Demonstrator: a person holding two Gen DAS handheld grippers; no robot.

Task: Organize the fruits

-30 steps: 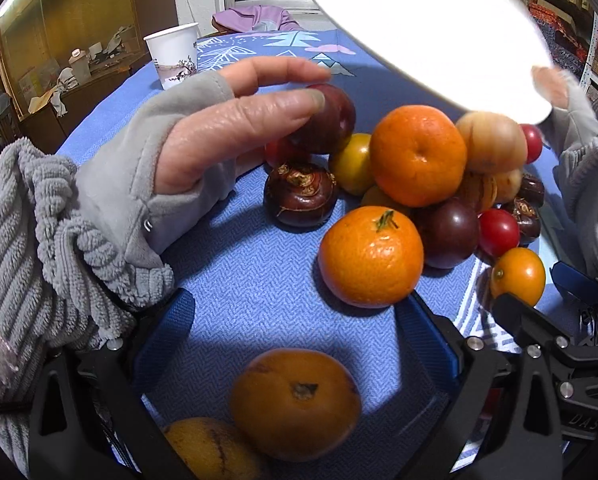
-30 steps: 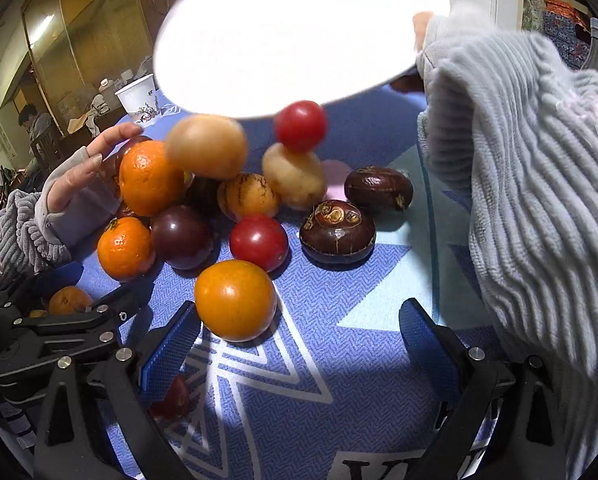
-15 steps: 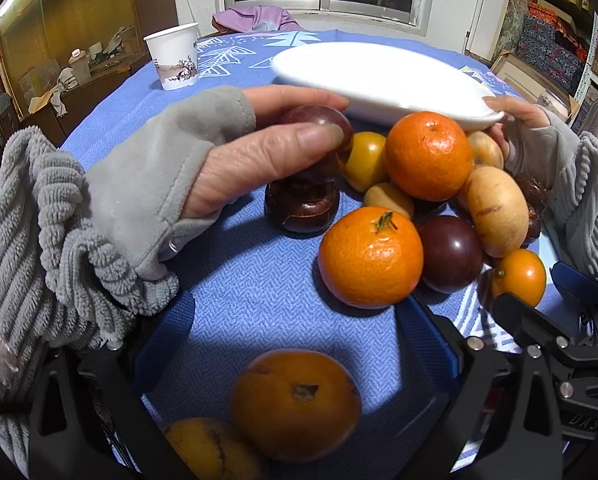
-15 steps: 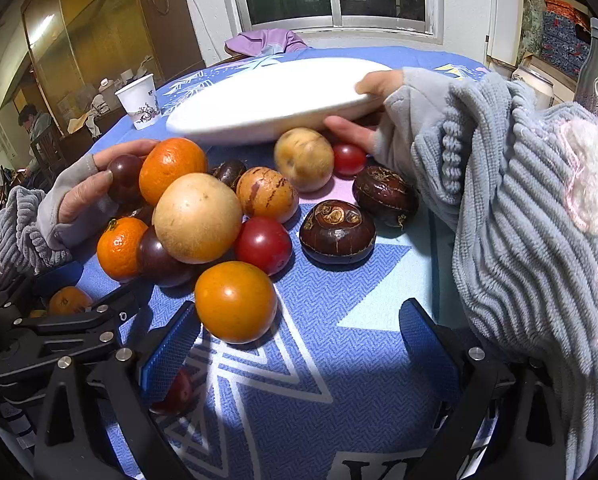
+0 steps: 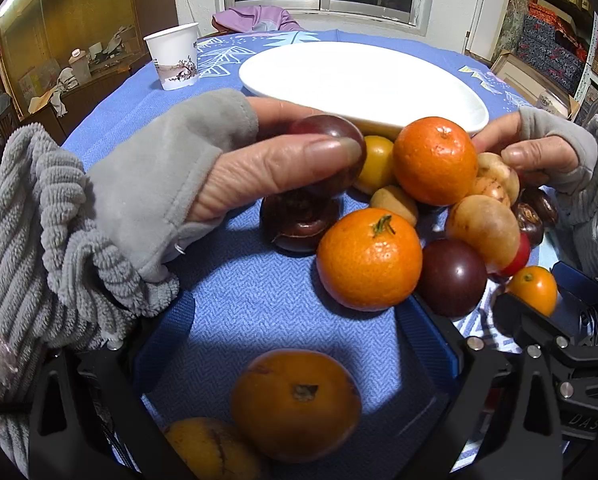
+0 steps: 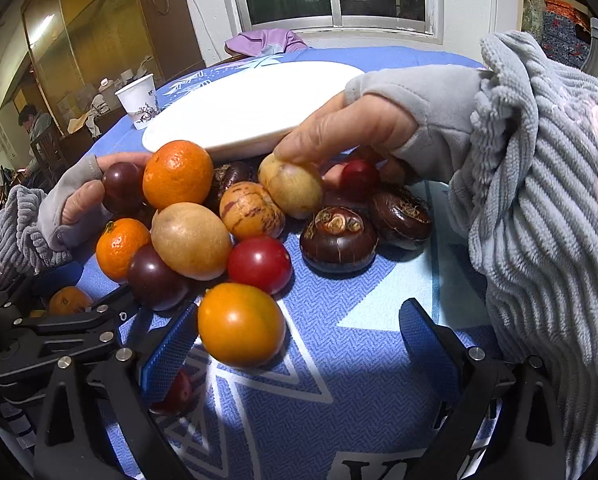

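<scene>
A pile of fruit lies on the blue cloth: mandarins [image 5: 369, 258], dark plums [image 5: 453, 276], pale yellow fruits [image 6: 191, 240], red tomatoes [image 6: 260, 264], brown water chestnuts [image 6: 338, 238]. A gloved hand [image 5: 179, 184] holds a dark plum [image 5: 331, 156] at the pile's left. The other gloved hand [image 6: 379, 124] rests on a pale fruit [image 6: 293, 188]. A white plate [image 5: 359, 80] sits behind the pile. My left gripper [image 5: 295, 332] is open, with an orange fruit [image 5: 295, 404] lying loose between its fingers. My right gripper [image 6: 299, 348] is open beside an orange tomato [image 6: 241, 324].
A paper cup [image 5: 173, 60] stands at the far left of the round table. A purple cloth [image 5: 255, 18] lies at the back edge. A small red fruit [image 6: 177, 390] sits under my right gripper's left finger. Another orange fruit [image 5: 211, 448] lies near my left gripper's base.
The white plate, tipped high over the pile a second ago, has come down flat behind the fruit. Loose fruits have settled, and both hands now hold fruit at the pile's sides.
</scene>
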